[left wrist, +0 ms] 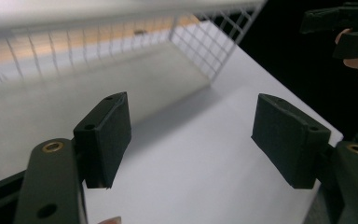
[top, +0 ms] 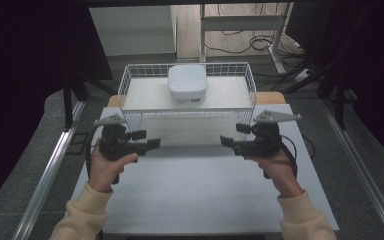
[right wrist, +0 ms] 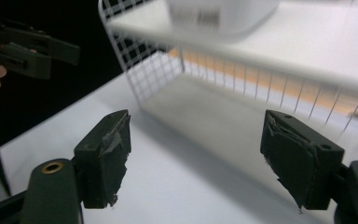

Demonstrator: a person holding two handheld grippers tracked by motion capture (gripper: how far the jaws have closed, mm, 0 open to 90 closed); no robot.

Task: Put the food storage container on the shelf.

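Both grippers are held just over the table [top: 190, 195], left gripper [top: 149, 140] and right gripper [top: 230, 141] with jaws spread wide, nothing between them. White container [top: 187, 84] sits up at 12 o'clock on the wire rack [top: 130, 87], well apart from both.

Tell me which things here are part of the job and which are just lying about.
Part of the job:
white lidded container
wire rack
left hand-held gripper, open
right hand-held gripper, open

Lying about:
cables on the floor
metal desk frame
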